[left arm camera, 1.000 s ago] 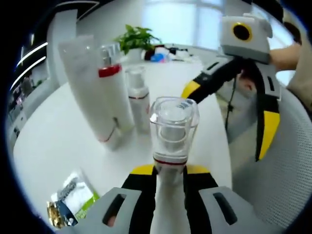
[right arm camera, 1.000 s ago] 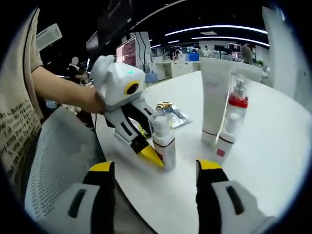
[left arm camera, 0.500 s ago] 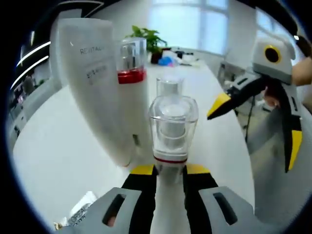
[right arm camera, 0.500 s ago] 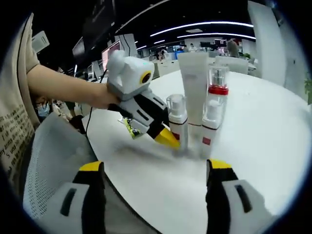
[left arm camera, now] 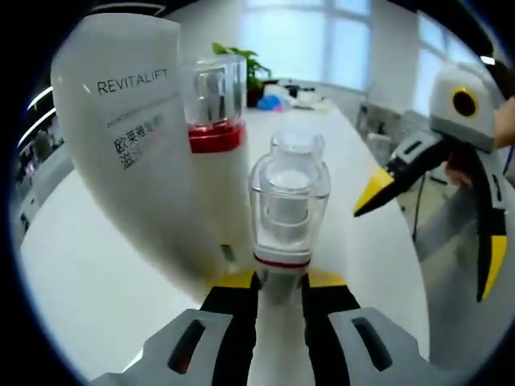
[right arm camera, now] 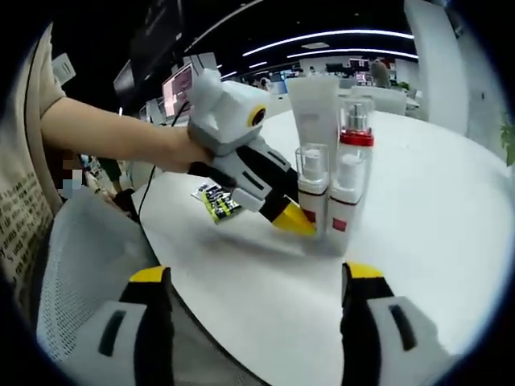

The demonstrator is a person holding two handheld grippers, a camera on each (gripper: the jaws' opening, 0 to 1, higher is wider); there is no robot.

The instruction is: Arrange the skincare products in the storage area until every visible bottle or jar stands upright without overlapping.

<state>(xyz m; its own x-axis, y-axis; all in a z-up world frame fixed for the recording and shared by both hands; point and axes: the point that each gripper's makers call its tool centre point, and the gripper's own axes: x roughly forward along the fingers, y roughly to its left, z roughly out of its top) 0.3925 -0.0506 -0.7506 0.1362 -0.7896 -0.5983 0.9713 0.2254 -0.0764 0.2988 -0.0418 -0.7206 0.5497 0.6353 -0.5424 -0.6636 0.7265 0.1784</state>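
White round table (right arm camera: 451,241), office behind. Left gripper (left arm camera: 278,281) pinches upright pump bottle (left arm camera: 287,213) just beside upright tube (left arm camera: 133,137), red-collared bottle (left arm camera: 216,153). Right gripper (right arm camera: 253,281) spread, empty, well apart.

— Where am I working?
— An open-plan office, by my right gripper view: long ceiling light strips (right arm camera: 354,36), a lit monitor (right arm camera: 177,88) and rows of desks behind the round white table (right arm camera: 451,209).
— And on my other side?
— Bright windows (left arm camera: 322,32), a potted plant (left arm camera: 249,68) and a mesh office chair (right arm camera: 72,265).
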